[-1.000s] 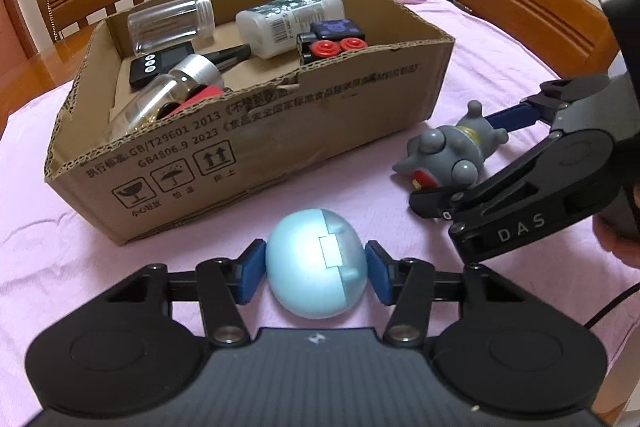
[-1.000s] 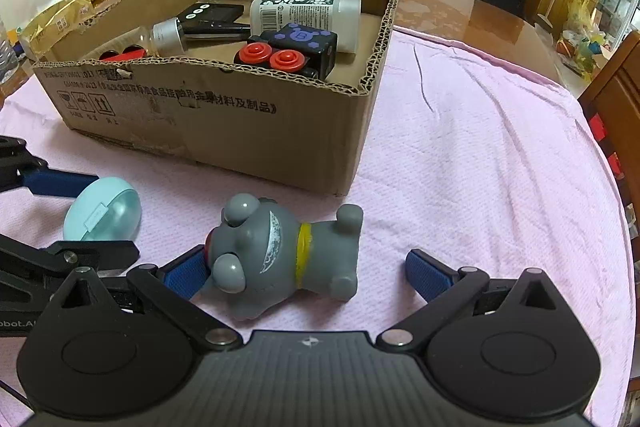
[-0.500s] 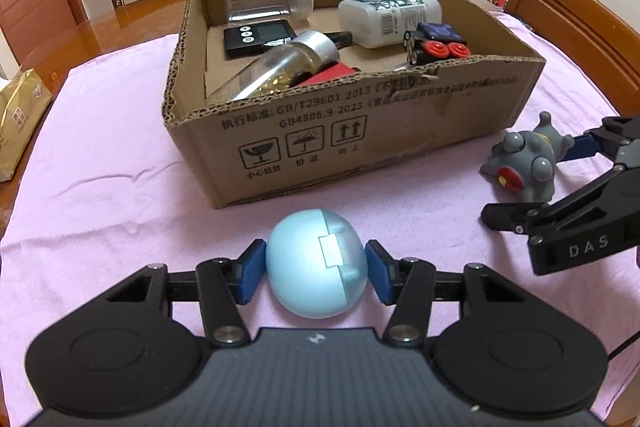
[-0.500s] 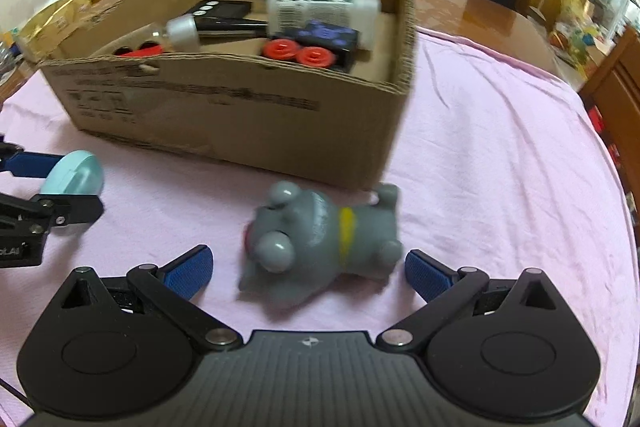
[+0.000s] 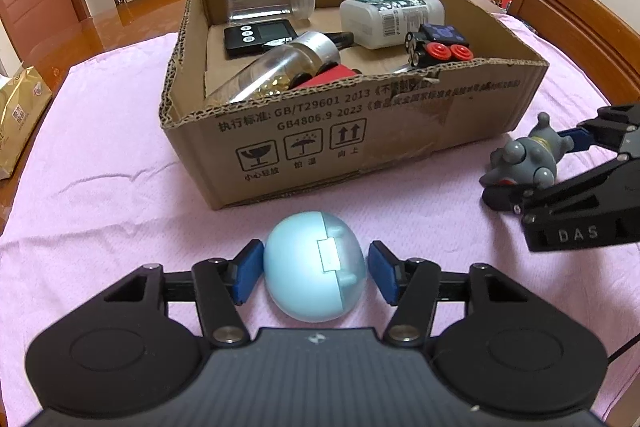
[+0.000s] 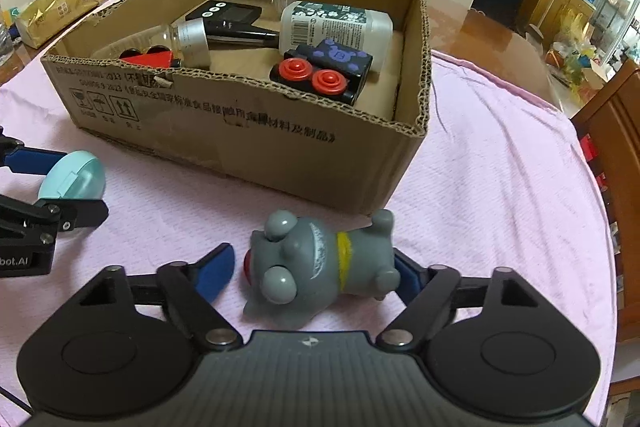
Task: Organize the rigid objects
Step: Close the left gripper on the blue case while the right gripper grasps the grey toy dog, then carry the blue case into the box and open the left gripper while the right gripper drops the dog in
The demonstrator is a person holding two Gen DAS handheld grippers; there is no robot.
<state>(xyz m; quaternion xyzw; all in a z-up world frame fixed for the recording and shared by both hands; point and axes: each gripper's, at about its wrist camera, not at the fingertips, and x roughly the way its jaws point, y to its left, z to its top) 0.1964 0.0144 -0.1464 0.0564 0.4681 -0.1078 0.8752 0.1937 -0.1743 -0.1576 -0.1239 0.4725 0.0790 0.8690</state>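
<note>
- Left gripper (image 5: 316, 269) pointed steeply down at the pink tablecloth (image 5: 100, 163); jaws just eased apart, pale-blue plastic egg (image 5: 314, 267) between them, right pad clear.
- Right gripper (image 6: 316, 269) angled down likewise; jaws were just closing round the grey rubber toy animal (image 6: 320, 267), left pad short of it.
- Both lay before the brown cardboard box (image 5: 360, 131).

My left gripper (image 5: 316, 269), black with blue pads, has just been opening around a pale blue egg-shaped case (image 5: 315, 267); my matching right gripper (image 6: 316, 271) has been closing around a grey toy figure (image 6: 320, 263).

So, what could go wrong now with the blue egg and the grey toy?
The jaws of the left gripper have just been opening around the blue egg; being round, it may roll on the pink cloth. The jaws of the right gripper have just been closing around the grey toy, which lies askew; it may twist or slip out.
</note>
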